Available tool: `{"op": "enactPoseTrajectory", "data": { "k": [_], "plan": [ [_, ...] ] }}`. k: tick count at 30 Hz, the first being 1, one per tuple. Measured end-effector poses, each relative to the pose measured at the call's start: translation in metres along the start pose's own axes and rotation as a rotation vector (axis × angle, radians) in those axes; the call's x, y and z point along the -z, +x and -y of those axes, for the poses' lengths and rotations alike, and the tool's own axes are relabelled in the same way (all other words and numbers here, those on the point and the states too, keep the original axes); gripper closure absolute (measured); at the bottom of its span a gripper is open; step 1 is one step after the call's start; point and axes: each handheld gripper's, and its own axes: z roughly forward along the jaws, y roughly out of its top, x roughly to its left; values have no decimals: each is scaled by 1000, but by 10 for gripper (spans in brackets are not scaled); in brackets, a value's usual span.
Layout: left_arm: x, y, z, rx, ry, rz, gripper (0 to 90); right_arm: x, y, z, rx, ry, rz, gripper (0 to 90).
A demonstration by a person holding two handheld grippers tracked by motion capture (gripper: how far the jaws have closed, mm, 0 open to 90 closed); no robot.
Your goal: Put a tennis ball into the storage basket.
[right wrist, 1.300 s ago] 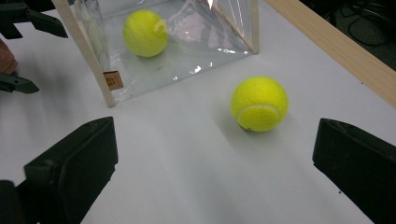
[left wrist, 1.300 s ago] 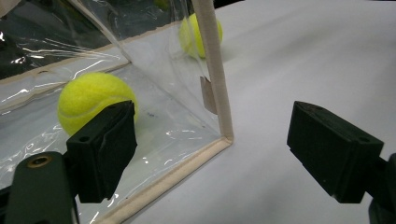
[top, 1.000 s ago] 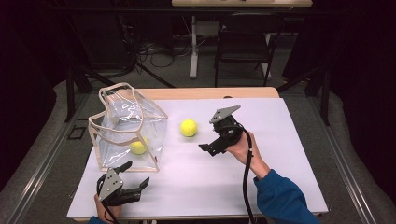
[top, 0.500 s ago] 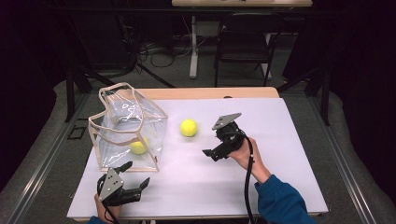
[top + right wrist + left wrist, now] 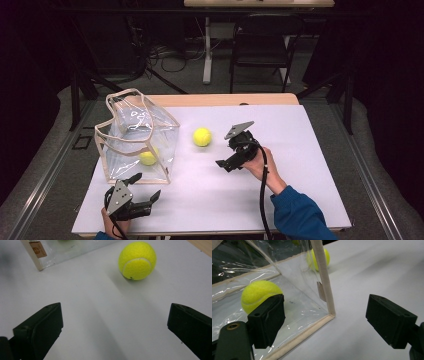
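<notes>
Fuzzy yellow ball [image 5: 202, 136], clear plastic bag [image 5: 137, 142], matte white table [image 5: 280, 200]

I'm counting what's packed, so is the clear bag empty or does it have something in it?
Not empty. One tennis ball lies on the floor of the bag, seen through its clear wall. A second ball sits outside on the table.

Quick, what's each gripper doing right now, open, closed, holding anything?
Left gripper: open, holding nothing, beside the clear bag.
Right gripper: open, holding nothing, aimed toward the loose tennis ball.
</notes>
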Motion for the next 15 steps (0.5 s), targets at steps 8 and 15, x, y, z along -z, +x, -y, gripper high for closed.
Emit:
{"op": "enactPoseTrajectory", "data": {
  "k": [8, 15],
  "plan": [
    [-1, 0, 0, 0, -1, 0, 158, -8, -5, -9, -13, 12, -5, 0],
    [0, 1, 0, 4, -2, 2, 159, -13, -8, -16, -18, 12, -10, 0]
  ]
}}
